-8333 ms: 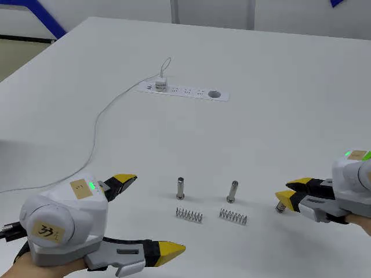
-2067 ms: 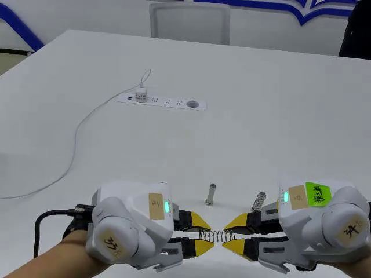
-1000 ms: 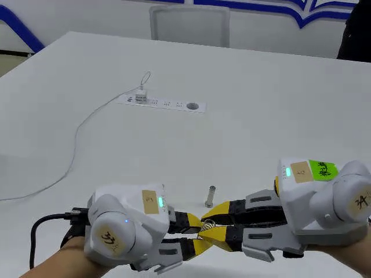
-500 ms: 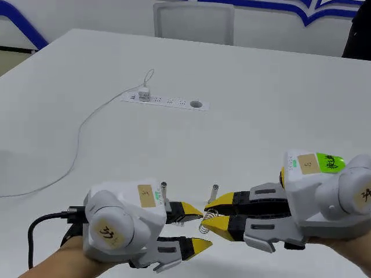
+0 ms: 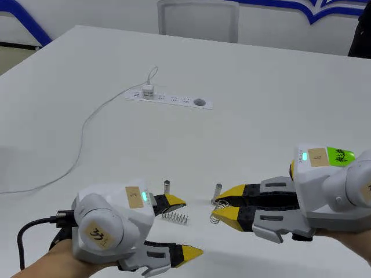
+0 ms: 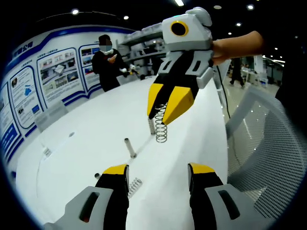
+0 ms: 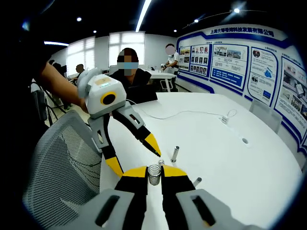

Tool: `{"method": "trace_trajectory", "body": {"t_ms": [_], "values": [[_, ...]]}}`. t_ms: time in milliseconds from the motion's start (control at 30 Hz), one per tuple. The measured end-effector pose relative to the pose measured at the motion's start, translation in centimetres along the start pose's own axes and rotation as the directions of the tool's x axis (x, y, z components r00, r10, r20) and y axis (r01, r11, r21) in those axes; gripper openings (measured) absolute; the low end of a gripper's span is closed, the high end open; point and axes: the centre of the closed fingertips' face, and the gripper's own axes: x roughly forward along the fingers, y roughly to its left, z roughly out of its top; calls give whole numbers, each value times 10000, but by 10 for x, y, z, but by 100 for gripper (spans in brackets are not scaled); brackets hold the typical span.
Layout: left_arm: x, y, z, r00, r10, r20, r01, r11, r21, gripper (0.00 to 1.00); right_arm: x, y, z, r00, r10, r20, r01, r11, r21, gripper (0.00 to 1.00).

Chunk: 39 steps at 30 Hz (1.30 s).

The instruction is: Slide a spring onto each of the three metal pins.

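Right gripper [image 5: 222, 207] is clamping 1 spring [image 5: 215, 212], coil hanging roughly upright just beside the nearer pin [image 5: 218, 191], so I'm guessing it's needing a lift over that pin's top. Left gripper [image 5: 186, 227] is sitting wide open by another spring [image 5: 175, 217].

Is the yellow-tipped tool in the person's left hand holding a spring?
No, the left gripper has its fingers spread apart with nothing between them; the right gripper pinches the spring.
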Motion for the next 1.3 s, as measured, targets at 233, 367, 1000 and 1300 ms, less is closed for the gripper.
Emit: {"method": "trace_trajectory", "body": {"t_ms": [233, 367, 1000, 1300], "values": [[-10, 17, -5, 9972, 742, 4, -742, 9972, 61, 57, -5, -15, -1, 9993, -379, -1, 379, 9991, 176, 11], [-12, 23, -7, 9955, 949, -2, -949, 9952, -237, 62, -6, -21, -2, 9983, -573, -52, 574, 9981, 217, 11], [-23, 36, -17, 9901, 1403, 39, -1385, 9816, -1317, 90, -7, -46, -7, 9922, -1232, -189, 1243, 9891, 784, 11], [-28, 42, -24, 9862, 1654, -49, -1637, 9709, -1748, 97, -8, -59, -9, 9866, -1601, -311, 1623, 9823, 935, 11]]}}
